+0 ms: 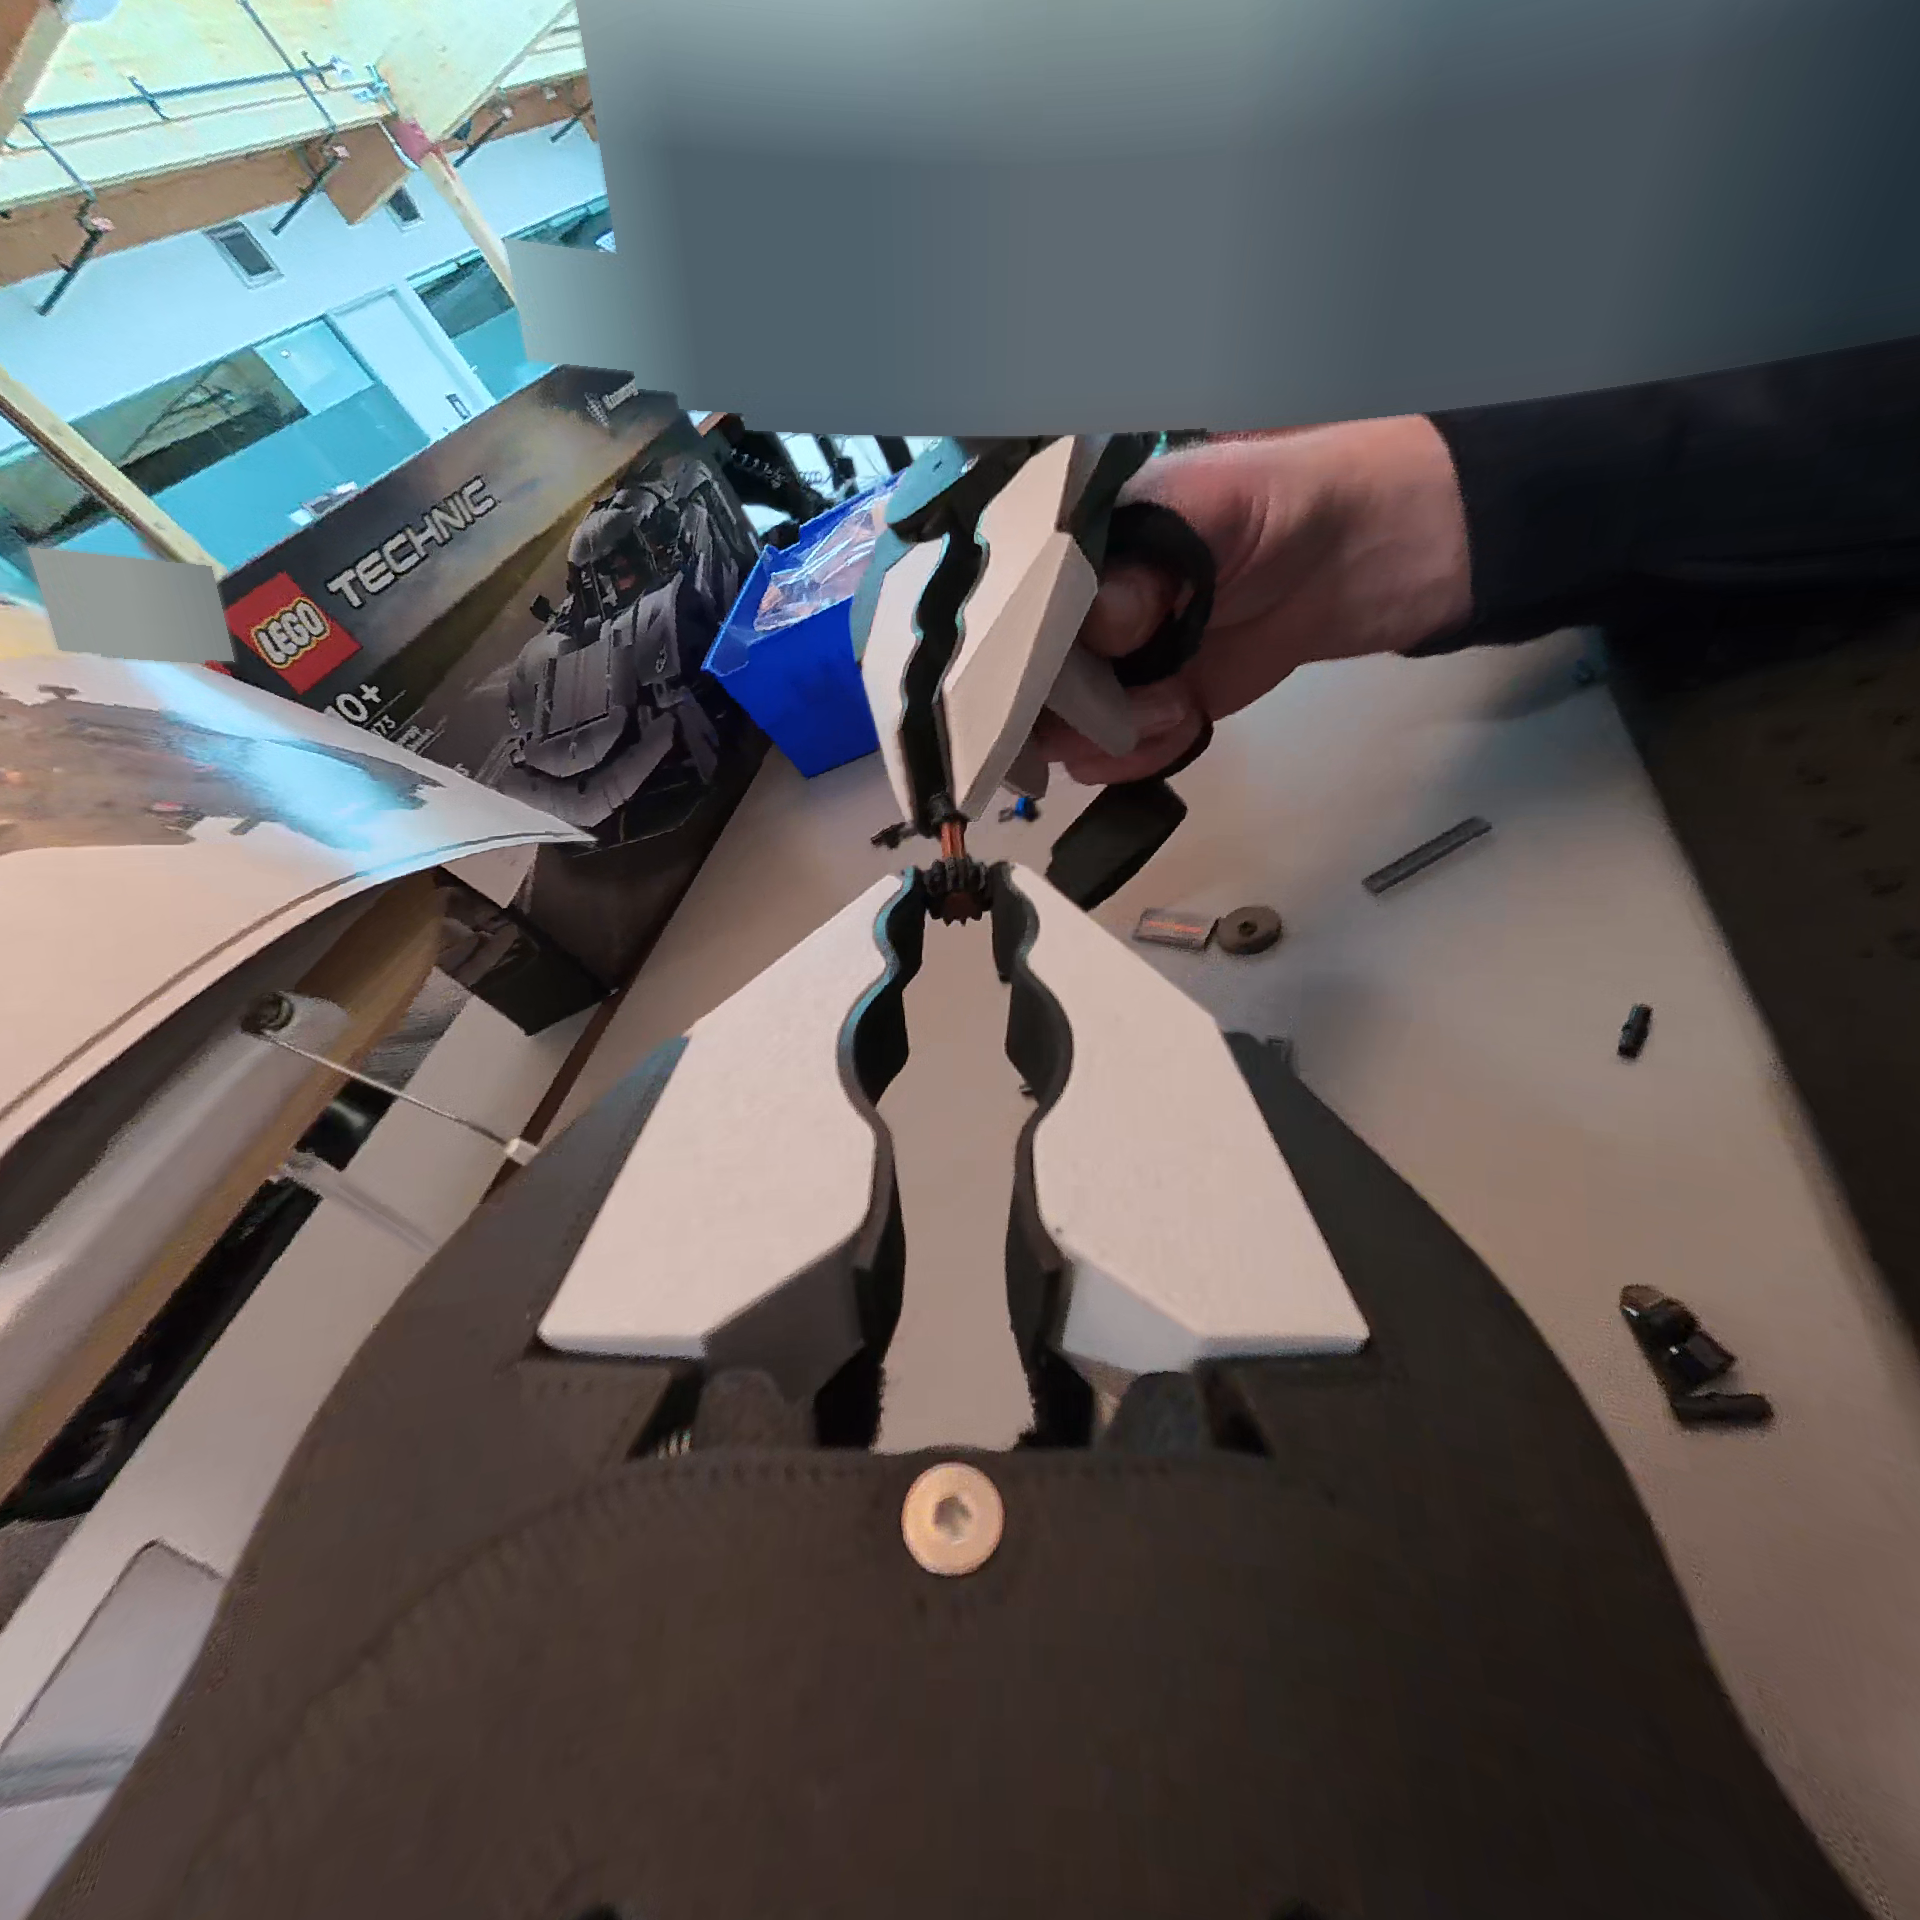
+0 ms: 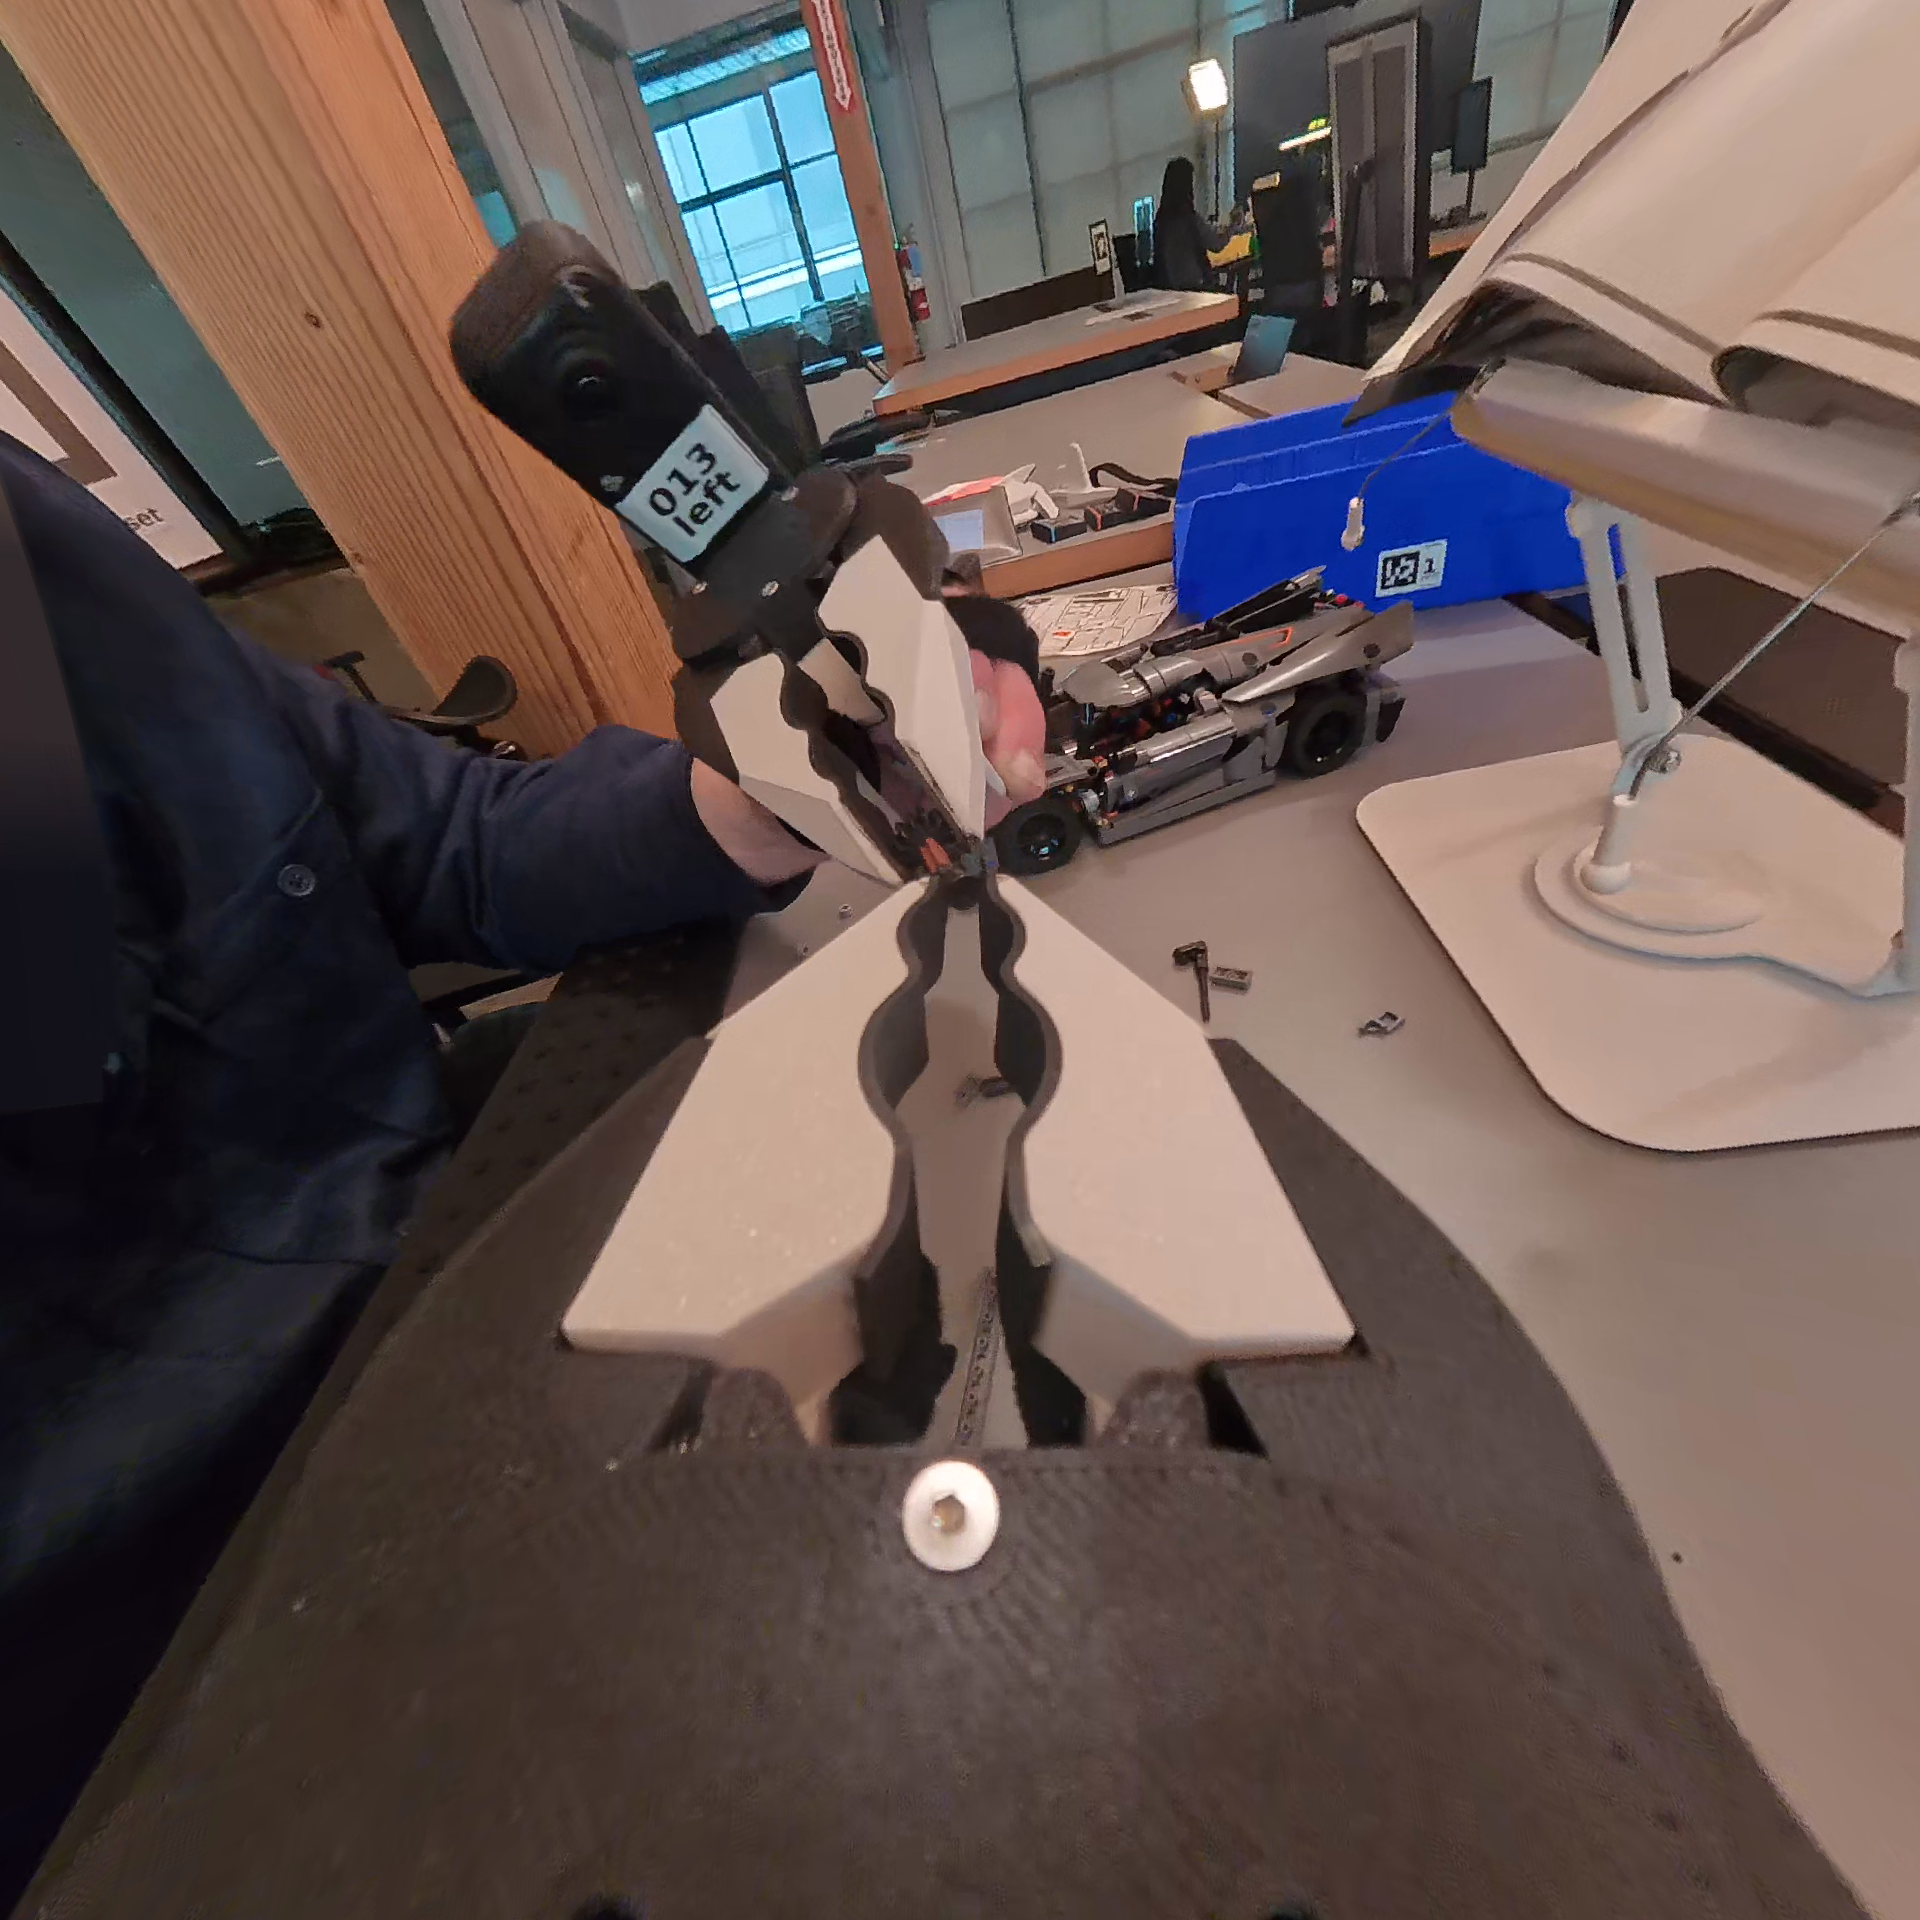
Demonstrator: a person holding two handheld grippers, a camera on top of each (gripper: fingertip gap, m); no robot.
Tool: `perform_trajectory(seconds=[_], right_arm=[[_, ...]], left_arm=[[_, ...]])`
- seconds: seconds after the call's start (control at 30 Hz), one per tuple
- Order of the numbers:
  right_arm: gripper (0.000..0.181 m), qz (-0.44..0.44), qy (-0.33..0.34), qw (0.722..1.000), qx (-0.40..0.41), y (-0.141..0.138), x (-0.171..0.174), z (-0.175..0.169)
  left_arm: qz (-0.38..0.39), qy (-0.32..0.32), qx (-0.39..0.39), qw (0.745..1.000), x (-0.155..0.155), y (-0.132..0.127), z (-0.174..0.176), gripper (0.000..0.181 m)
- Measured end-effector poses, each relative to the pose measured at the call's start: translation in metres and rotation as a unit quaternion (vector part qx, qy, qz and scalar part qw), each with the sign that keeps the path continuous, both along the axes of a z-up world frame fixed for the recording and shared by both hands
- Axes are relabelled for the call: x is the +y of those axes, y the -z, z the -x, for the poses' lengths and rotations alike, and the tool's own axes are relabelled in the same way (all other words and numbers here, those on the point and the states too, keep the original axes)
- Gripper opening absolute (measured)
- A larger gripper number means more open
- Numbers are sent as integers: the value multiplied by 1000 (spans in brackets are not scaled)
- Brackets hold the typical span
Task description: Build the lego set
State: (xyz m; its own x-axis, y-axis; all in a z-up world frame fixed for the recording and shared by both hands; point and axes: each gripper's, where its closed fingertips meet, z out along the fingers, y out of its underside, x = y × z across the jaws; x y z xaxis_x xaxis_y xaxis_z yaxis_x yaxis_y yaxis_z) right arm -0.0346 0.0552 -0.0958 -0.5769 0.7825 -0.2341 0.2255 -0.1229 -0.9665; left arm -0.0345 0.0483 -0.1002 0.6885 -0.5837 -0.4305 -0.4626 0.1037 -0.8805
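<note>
My left gripper (image 1: 951,891) is shut on a small dark gear-like piece (image 1: 951,902) with orange on it, held above the grey table (image 1: 1403,1091). My right gripper (image 1: 932,816) comes down from above, shut on a small orange and black pin piece (image 1: 923,828). The two pieces meet tip to tip; I cannot tell whether they are joined. In the right wrist view my right gripper (image 2: 961,888) points at the left gripper (image 2: 951,860), and the small pieces (image 2: 940,857) sit between the tips, mostly hidden. A part-built grey Lego car (image 2: 1216,707) stands on the table behind.
The Lego box (image 1: 499,644) and a blue bin (image 1: 800,675) stand at the back left. An open booklet (image 1: 208,831) rests on a white stand (image 2: 1662,831). Loose parts lie on the table: a grey beam (image 1: 1429,854), a round piece (image 1: 1250,928), black pins (image 1: 1683,1351). The grippers are tip to tip, or close to it.
</note>
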Motion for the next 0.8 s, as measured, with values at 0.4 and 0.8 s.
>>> perform_trajectory(seconds=[0.4, 0.8], right_arm=[[4, 21, -7, 999, -32, 8, 3, 0], [4, 66, -10, 997, -24, 2, 7, 0]], left_arm=[[-35, -43, 104, 993, 3, 7, -1, 11], [-74, -79, 135, 985, 7, 0, -1, 11]])
